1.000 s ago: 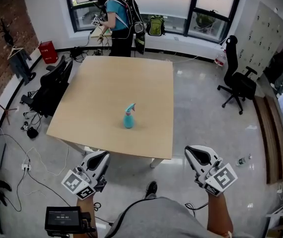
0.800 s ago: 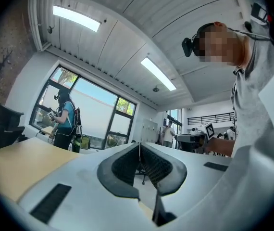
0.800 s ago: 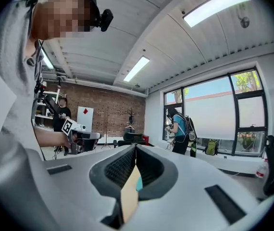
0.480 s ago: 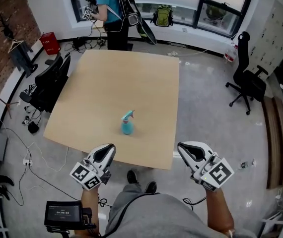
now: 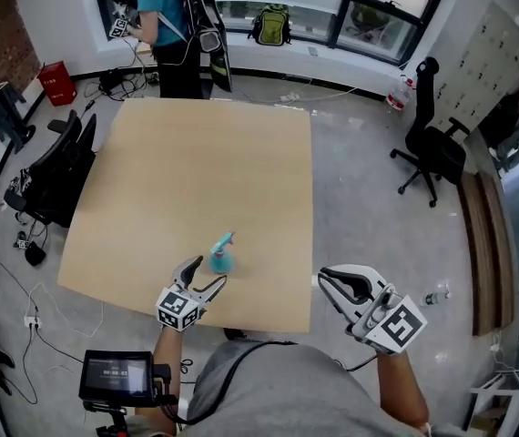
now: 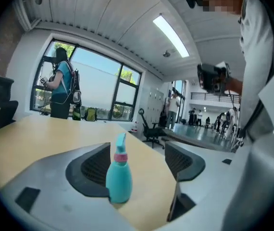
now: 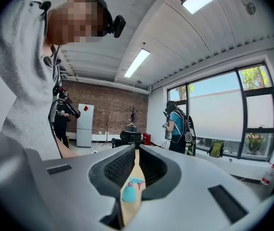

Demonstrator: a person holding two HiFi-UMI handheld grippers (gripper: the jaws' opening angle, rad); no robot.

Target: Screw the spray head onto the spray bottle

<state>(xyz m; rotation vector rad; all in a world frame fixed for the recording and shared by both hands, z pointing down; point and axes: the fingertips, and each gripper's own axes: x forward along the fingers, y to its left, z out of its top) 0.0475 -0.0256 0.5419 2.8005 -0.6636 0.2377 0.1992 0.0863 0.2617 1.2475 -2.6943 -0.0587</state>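
**Kid:** Where is the spray bottle?

**Friend:** The spray bottle (image 5: pixel 221 262) stands up straight on the table (image 5: pixel 196 153). It is right at the tips of the left tongs (image 5: pixel 208 271).

**Kid:** Are the left tongs squeezing it?

**Friend:** No. Their jaws have just been opening and are wide apart. In the left gripper view the bottle is in the gap between them, closer to the left jaw. The pads do not press on it. I cannot tell if it touches that jaw.

**Kid:** Is the spray head on?

**Friend:** The spray head (image 5: pixel 227 240) sits on top of the bottle, above a pink ring (image 6: pixel 120 156). I cannot tell how tight it is.

**Kid:** How is the left arm held?

**Friend:** The left arm (image 5: pixel 168 346) reaches forward to the table's near edge. The tongs lie almost flat and point at the bottle. Their marker cube (image 5: pixel 179 309) faces up.

**Kid:** And the right tongs?

**Friend:** The right tongs (image 5: pixel 325 280) have their jaws pressed together with nothing in them. The right arm (image 5: pixel 396 390) reaches forward too, and these tongs also lie almost flat. They hang over the floor (image 5: pixel 369 198), just off the table's near right corner. The bottle is ahead of them and to their left, well apart. In the right gripper view it shows small through the thin slit between the jaws.

**Kid:** Is anyone else there?

**Friend:** A person (image 5: pixel 164 16) with a backpack (image 5: pixel 207 35) stands far ahead of both tongs, past the table's far edge.
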